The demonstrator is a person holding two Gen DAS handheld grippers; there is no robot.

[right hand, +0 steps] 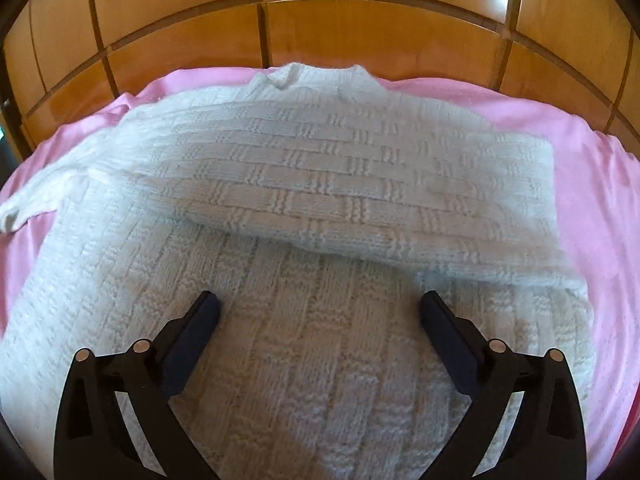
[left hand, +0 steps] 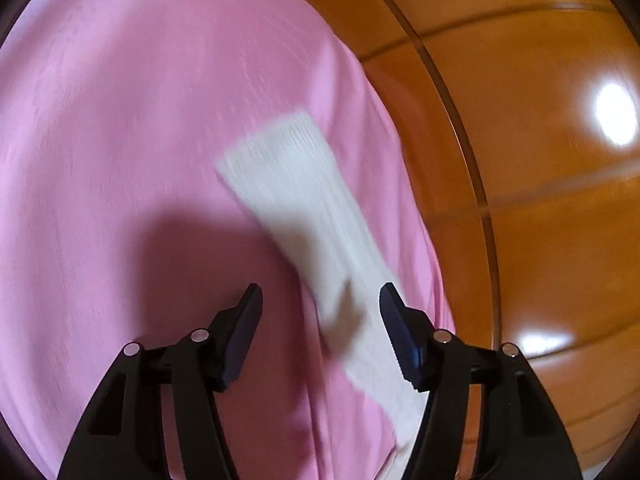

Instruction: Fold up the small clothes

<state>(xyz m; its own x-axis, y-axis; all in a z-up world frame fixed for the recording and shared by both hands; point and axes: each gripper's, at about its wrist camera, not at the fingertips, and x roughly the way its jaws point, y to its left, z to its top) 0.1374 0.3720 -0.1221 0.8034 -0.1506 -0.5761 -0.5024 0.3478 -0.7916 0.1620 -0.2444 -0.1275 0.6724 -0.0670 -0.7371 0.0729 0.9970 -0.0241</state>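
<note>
A white knitted sweater [right hand: 320,168] lies spread on a pink sheet [right hand: 600,200]. One side of it is folded across the body in a thick band, and a sleeve [right hand: 32,200] trails off to the left. My right gripper [right hand: 319,300] hovers over the sweater's lower body, open wide, with nothing between its fingers. In the left wrist view, which is blurred, a white ribbed sleeve [left hand: 288,184] runs diagonally over the pink sheet [left hand: 120,140] and passes under the right finger [left hand: 400,332]. My left gripper [left hand: 320,292] is open, and its pads do not press on the sleeve.
Glossy wooden panelled doors [right hand: 320,40] rise right behind the sheet's far edge. In the left wrist view the same wood [left hand: 520,140] runs along the right side of the sheet. Bare pink sheet stretches to the left of the sleeve.
</note>
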